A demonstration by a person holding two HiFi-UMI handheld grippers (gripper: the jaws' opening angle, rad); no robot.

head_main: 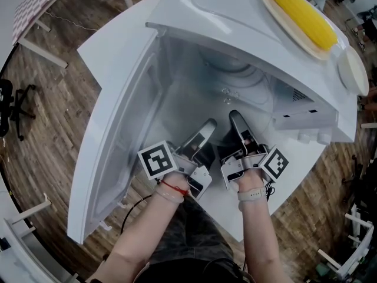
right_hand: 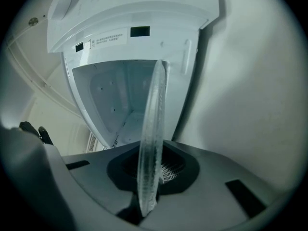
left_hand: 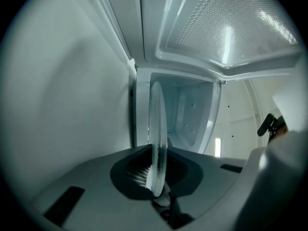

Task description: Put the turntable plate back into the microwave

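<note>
The clear glass turntable plate (head_main: pixel 231 84) is hard to make out in the head view, inside the mouth of the open white microwave (head_main: pixel 194 16). In both gripper views it stands edge-on between the jaws. My left gripper (head_main: pixel 203 135) is shut on the plate (left_hand: pixel 157 129) at its near left rim. My right gripper (head_main: pixel 238 128) is shut on the plate (right_hand: pixel 153 138) at its near right rim. Both grippers reach side by side into the microwave opening. The cavity (left_hand: pixel 187 114) lies straight ahead of the left gripper (left_hand: pixel 159 191). The right gripper (right_hand: pixel 147 201) faces the cavity (right_hand: pixel 110 100) too.
The microwave door (head_main: pixel 118 134) hangs wide open at the left. On top of the microwave lie a corn cob (head_main: pixel 300 13) on a pale dish and a white disc (head_main: pixel 353 69). The microwave stands on a white table (head_main: pixel 106 46) over a wooden floor (head_main: pixel 41 117).
</note>
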